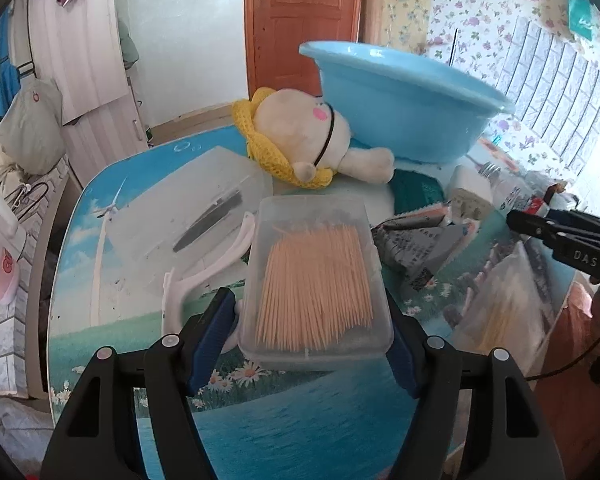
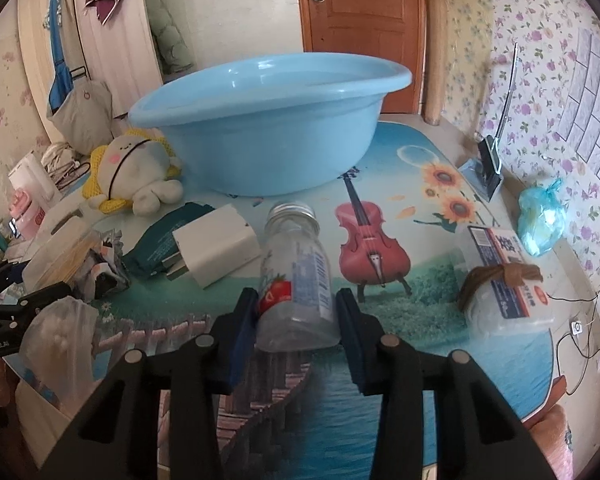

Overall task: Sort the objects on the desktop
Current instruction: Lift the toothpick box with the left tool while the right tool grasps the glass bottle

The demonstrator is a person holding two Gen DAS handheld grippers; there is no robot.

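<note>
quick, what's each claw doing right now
Left claw: shut on the toothpick box.
Right claw: shut on the clear bottle.

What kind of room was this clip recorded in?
Most likely a lived-in room at home, perhaps a bedroom: floral wallpaper, a wooden door and a wardrobe with clothes hung on it. The cluttered table holds a basin and plush toy.
</note>
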